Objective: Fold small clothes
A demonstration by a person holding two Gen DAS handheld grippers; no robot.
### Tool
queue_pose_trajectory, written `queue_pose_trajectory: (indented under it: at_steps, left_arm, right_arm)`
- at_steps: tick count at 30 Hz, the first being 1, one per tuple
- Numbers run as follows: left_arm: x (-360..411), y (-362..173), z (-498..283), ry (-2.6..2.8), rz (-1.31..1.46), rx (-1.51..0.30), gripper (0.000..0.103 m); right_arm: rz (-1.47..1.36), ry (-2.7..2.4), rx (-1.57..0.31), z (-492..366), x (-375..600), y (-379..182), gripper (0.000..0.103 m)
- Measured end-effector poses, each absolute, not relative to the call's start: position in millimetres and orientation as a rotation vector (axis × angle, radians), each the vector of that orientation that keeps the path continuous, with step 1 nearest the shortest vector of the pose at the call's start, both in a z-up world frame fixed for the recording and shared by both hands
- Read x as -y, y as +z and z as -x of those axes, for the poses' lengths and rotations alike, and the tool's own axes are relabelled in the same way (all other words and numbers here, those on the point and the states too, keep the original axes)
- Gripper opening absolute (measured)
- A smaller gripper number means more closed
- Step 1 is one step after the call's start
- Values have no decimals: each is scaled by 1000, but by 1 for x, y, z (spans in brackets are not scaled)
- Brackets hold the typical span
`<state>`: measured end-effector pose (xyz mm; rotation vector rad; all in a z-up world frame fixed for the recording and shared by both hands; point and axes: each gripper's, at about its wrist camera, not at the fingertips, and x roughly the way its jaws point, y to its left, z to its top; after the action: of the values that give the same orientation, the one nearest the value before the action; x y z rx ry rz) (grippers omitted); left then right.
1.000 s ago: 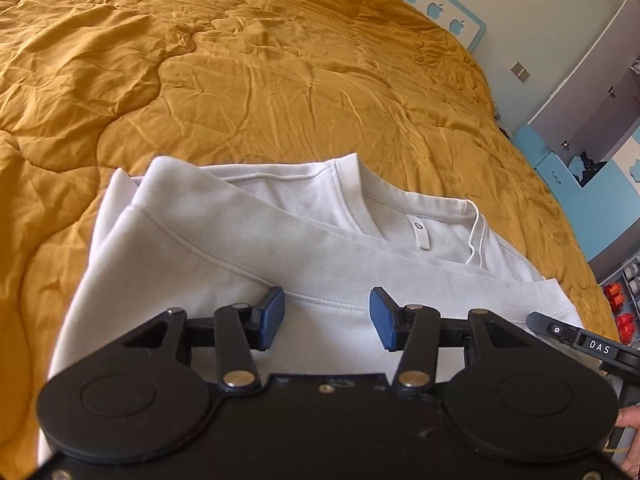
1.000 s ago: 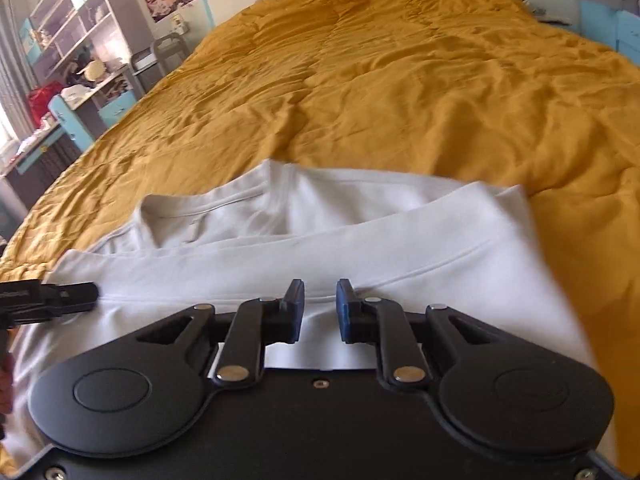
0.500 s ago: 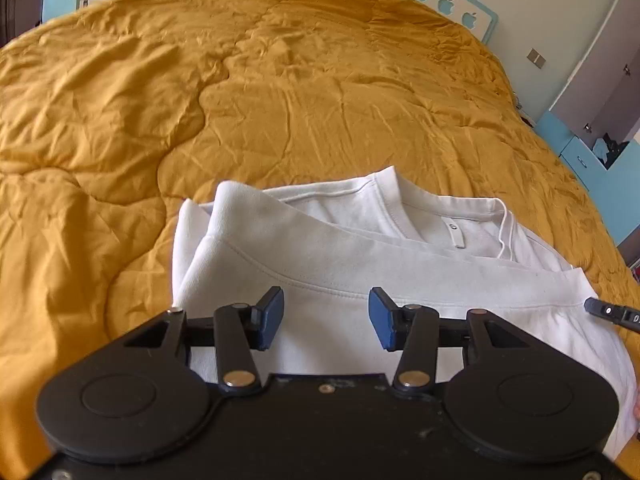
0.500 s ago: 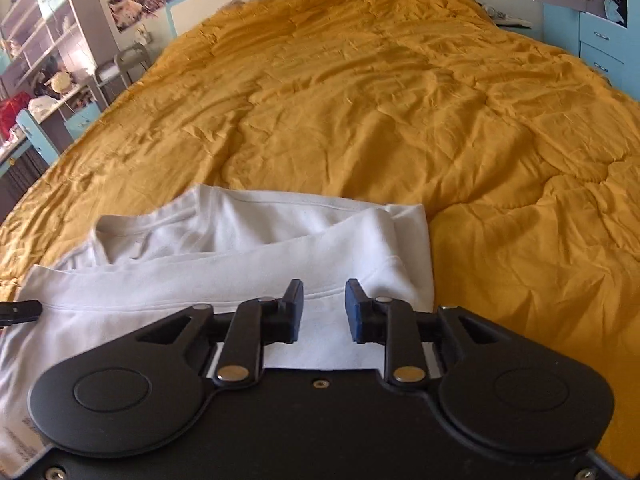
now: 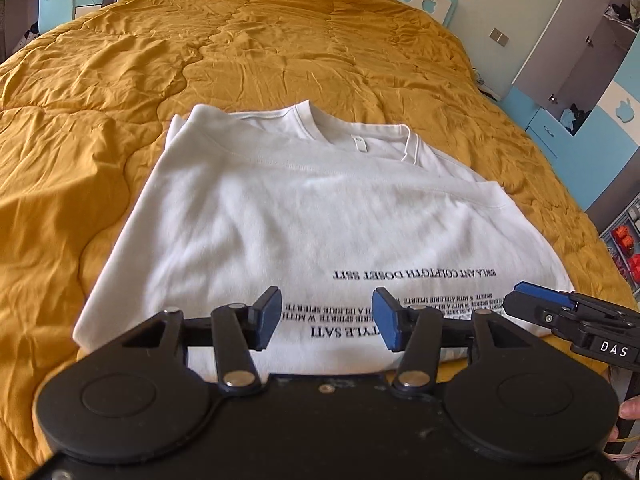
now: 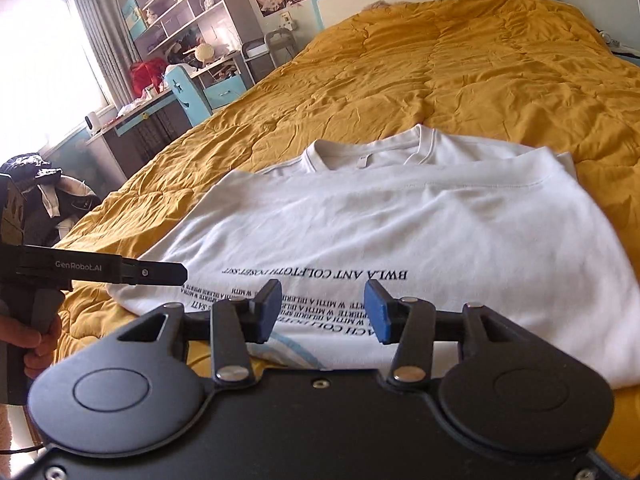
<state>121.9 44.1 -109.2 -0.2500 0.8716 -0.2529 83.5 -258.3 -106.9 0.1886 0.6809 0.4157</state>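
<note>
White cotton T-shirt with black print [image 5: 304,216], folded, lies centre frame on mustard quilted bed [image 5: 248,44]. Light, limp, slips on itself; pinch doubled near edge. Left gripper [image 5: 325,319], right gripper [image 6: 320,312]: jaws opening, nothing between.

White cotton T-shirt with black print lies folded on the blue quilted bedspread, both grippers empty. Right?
Not quite: the quilted bedspread is mustard yellow, as both wrist views show. The white cotton T-shirt lies folded on it; left gripper and right gripper hold nothing.
</note>
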Motion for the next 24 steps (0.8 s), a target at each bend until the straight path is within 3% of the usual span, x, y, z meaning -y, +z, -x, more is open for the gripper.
queue_pose_trajectory:
  at_steps: [24]
  left_arm:
    - [-137,-136,-86,-112,434,-840,54]
  right_arm:
    - [-315,57,-687,-47,380,-137,44]
